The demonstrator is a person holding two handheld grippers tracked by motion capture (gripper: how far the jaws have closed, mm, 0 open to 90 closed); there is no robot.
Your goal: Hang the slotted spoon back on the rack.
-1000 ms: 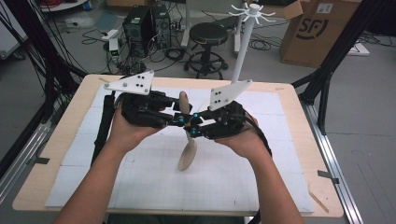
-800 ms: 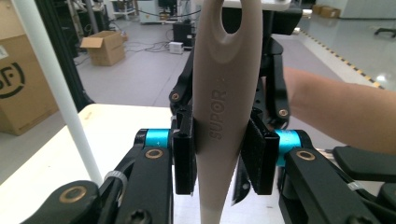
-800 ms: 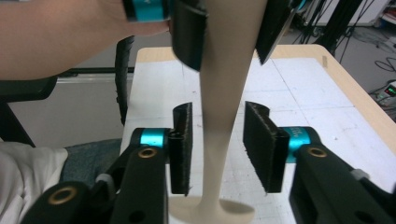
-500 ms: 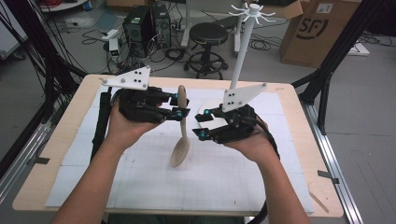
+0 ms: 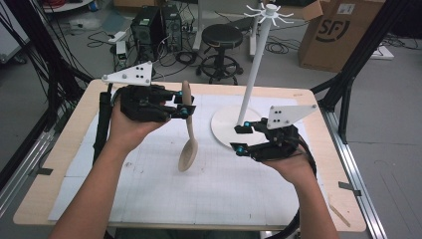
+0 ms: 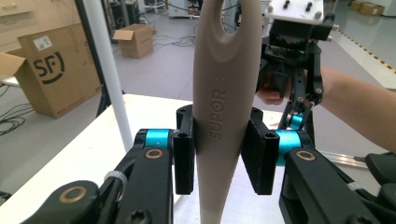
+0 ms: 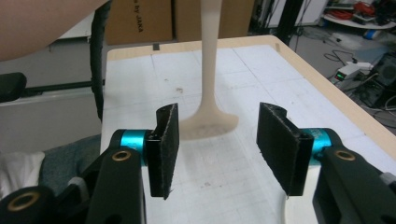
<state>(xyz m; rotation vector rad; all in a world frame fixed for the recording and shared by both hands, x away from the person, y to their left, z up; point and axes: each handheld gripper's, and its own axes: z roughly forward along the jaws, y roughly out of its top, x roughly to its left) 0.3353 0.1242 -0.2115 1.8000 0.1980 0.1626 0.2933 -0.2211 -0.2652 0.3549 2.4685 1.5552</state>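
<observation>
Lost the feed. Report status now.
Left gripper shut on spoon, bowl down. Right gripper open, empty. White stand beside right gripper.

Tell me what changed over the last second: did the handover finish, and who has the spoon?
The right gripper let go of the spoon and drew back to the person's right; it now sits open near the white stand. The left gripper is shut on the spoon's handle and has swung it more upright, bowl down. The stand and the table stayed as they were.
</observation>
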